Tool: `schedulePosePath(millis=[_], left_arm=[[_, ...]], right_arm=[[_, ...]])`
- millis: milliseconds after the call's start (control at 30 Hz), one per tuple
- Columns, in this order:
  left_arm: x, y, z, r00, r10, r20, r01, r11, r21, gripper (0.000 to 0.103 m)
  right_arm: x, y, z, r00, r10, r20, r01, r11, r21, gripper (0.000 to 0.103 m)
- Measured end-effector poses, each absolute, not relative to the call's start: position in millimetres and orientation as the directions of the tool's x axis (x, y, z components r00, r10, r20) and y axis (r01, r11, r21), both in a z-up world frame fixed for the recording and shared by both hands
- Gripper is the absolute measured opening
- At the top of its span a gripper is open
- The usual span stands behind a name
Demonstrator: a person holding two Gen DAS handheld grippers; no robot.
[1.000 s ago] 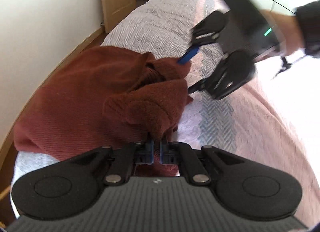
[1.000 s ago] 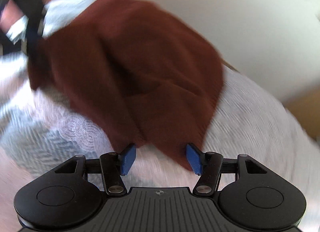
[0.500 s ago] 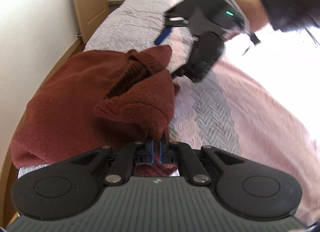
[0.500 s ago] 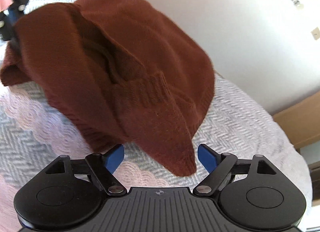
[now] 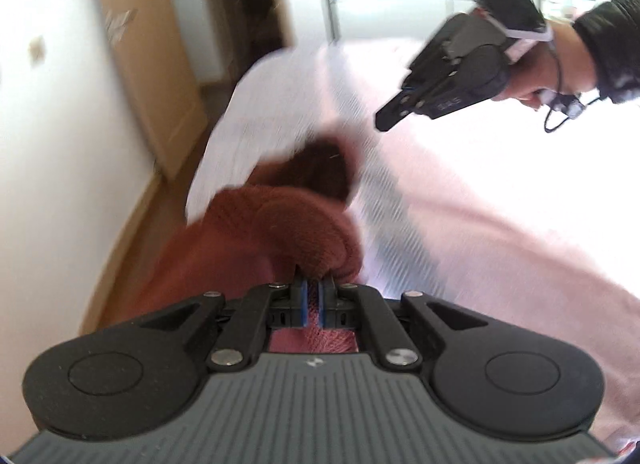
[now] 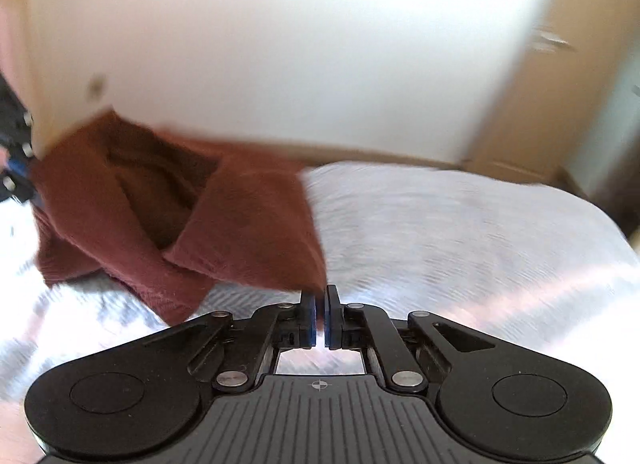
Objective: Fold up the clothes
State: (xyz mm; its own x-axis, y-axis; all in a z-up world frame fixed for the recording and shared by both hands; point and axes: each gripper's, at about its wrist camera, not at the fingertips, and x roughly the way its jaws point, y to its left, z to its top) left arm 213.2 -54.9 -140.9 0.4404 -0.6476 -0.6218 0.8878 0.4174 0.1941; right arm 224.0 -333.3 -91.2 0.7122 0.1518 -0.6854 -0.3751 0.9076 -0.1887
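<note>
White wall and a wooden door frame are filling the left of the left wrist view, and a bed [image 5: 460,199] with a pale pink and grey patterned cover is running from the near right toward the far middle. At the near edge the left tool [image 5: 311,296] is sitting clenched, its blue pads pinching a fold of the rust-brown knitted sweater [image 5: 280,223]. That garment is bunching up just beyond the pads, and its bulk is hanging toward the left edge of the bed beside the wall. At the far right a person's hand [image 5: 532,75] in a dark sleeve is holding the right tool [image 5: 390,117], which is pointing down and to the left above the bed, apart from the sweater; its fingers are looking pressed together there. Motion blur is softening most of this view.

Pale wall is taking up the top of the right wrist view, with a wooden door at the far right and the bed cover [image 6: 460,232] spreading below. Near the bottom middle the right tool [image 6: 320,318] is standing clenched, its blue pads almost meeting with only a slit of light between them and no cloth caught in them. Just beyond and to the left the sweater [image 6: 240,223] is hanging in folds, its lower corner reaching down close to the left pad; whether it is touching that pad is unclear through the blur. A dark part of the other tool is peeking in at the left edge.
</note>
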Motion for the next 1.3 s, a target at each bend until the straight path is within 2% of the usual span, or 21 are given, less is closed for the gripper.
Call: schedulePosePath(millis=[100,200,333,433,467,500,533,567,700,767,867,900,967,1000,1067,1133,1200,1267,1300], left_arm=[[172,-74,-112,0.458,-0.677,-0.577,0.888,0.377,0.263,0.002],[128,-80,-104,0.486,-0.663,-0.57,0.874,0.39,0.291,0.001],[83,-58,-102,0.478,-0.648,-0.593,0.866,0.461,0.194,0.001],[57,-36,-90,0.464,-0.666,-0.584,0.873,0.455,0.174,0.0],[56,-29,-87,0.459,-0.668,-0.585,0.873,0.46,0.16,0.0],[59,-21,-85,0.458,-0.671,-0.583,0.873,0.464,0.151,0.0],[64,-14,-82,0.455,-0.68,-0.575,0.875,0.463,0.146,0.0],[71,-8,-78,0.455,-0.687,-0.566,0.875,0.463,0.142,0.0],[114,4,-69,0.488,-0.667,-0.563,0.857,0.489,0.162,0.0],[131,5,-80,0.476,-0.648,-0.595,0.86,0.486,0.158,0.0],[141,1,-114,0.425,-0.618,-0.661,0.879,0.457,0.137,0.001],[139,-3,-128,0.402,-0.608,-0.685,0.889,0.439,0.132,0.006],[133,-17,-158,0.338,-0.603,-0.722,0.912,0.4,0.093,0.025],[129,-27,-172,0.306,-0.604,-0.736,0.919,0.389,0.063,0.042],[116,-49,-197,0.257,-0.603,-0.755,0.93,0.368,0.022,0.049],[102,-74,-221,0.278,-0.569,-0.774,0.928,0.366,0.064,0.065],[94,-88,-245,0.347,-0.494,-0.797,0.916,0.362,0.175,0.064],[89,-94,-266,0.431,-0.402,-0.808,0.889,0.34,0.305,0.037],[90,-93,-272,0.463,-0.371,-0.805,0.874,0.339,0.347,0.014]], right_arm=[[146,-376,-41,0.785,0.084,-0.614,-0.216,0.966,-0.144,0.0],[66,-406,-14,0.791,0.064,-0.609,-0.157,0.982,-0.101,0.0],[-12,-405,-19,0.774,0.103,-0.625,-0.219,0.969,-0.112,0.0],[-41,-384,-31,0.751,0.152,-0.643,-0.285,0.952,-0.108,0.0],[-42,-374,-38,0.743,0.17,-0.647,-0.319,0.94,-0.118,0.017],[-41,-360,-47,0.735,0.182,-0.653,-0.352,0.925,-0.139,0.059],[-34,-346,-55,0.729,0.199,-0.654,-0.394,0.904,-0.164,0.081],[-22,-332,-64,0.727,0.227,-0.648,-0.442,0.877,-0.189,0.093],[30,-279,-111,0.665,0.303,-0.683,-0.646,0.693,-0.322,0.093],[50,-257,-142,0.629,0.296,-0.719,-0.728,0.55,-0.41,0.092],[83,-244,-174,0.587,0.266,-0.765,-0.783,0.427,-0.452,0.092],[87,-246,-175,0.581,0.268,-0.768,-0.789,0.418,-0.451,0.092],[89,-255,-171,0.577,0.276,-0.769,-0.794,0.408,-0.45,0.092],[89,-260,-170,0.575,0.276,-0.77,-0.798,0.395,-0.455,0.092],[82,-270,-174,0.57,0.246,-0.784,-0.814,0.3,-0.497,0.092],[77,-278,-181,0.557,0.226,-0.799,-0.828,0.223,-0.514,0.092],[76,-288,-181,0.54,0.236,-0.808,-0.84,0.204,-0.502,0.092],[73,-291,-175,0.539,0.263,-0.8,-0.842,0.188,-0.505,0.092],[72,-290,-173,0.539,0.279,-0.795,-0.843,0.175,-0.509,0.092]])
